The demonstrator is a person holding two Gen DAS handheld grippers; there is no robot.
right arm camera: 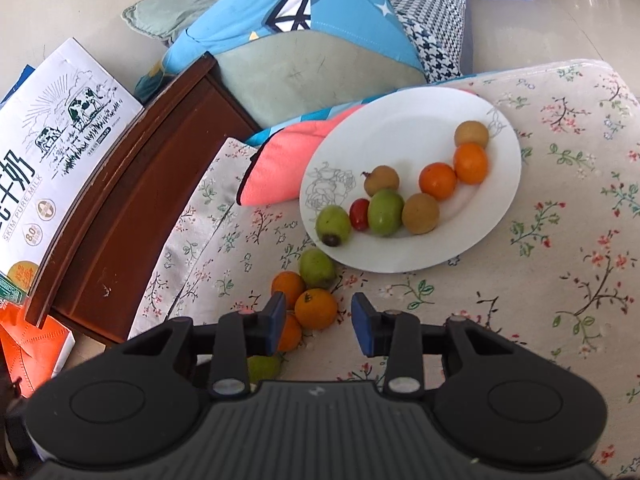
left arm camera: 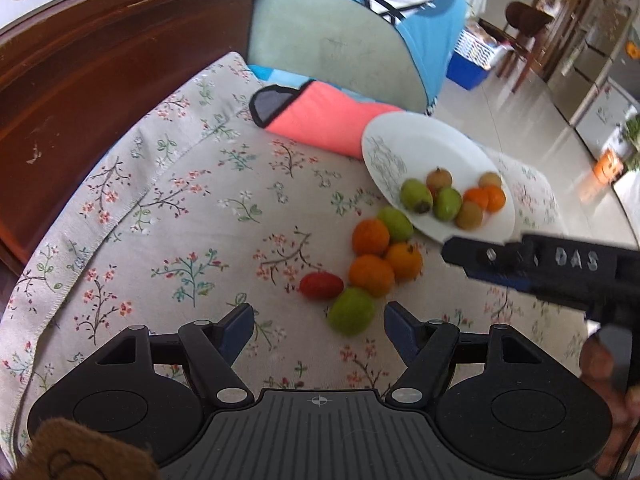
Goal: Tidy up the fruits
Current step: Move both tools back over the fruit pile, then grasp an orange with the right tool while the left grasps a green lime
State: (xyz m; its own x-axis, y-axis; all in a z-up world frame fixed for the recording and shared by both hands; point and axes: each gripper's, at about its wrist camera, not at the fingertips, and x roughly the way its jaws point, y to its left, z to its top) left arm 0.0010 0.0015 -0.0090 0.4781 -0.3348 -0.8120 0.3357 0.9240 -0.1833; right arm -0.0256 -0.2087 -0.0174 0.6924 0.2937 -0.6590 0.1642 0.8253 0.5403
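Note:
A white plate (right arm camera: 472,240) lies on the floral cloth and holds several small fruits: green, brown, orange and one red (right arm camera: 359,214). It also shows in the left wrist view (left arm camera: 448,148). Beside the plate a loose cluster lies on the cloth: oranges (left arm camera: 370,236), green fruits (left arm camera: 351,310) and a red fruit (left arm camera: 321,285). My left gripper (left arm camera: 319,326) is open and empty, just short of the nearest green fruit. My right gripper (right arm camera: 318,320) is open and empty, above an orange (right arm camera: 316,308) of the cluster; its body shows in the left wrist view (left arm camera: 560,268).
A pink cushion (left arm camera: 320,120) and a blue-green pillow (right arm camera: 304,52) lie behind the plate. A dark wooden headboard (left arm camera: 100,92) borders the cloth on the left. A milk carton box (right arm camera: 52,148) stands beyond it. Tiled floor and a blue crate (left arm camera: 468,68) lie further off.

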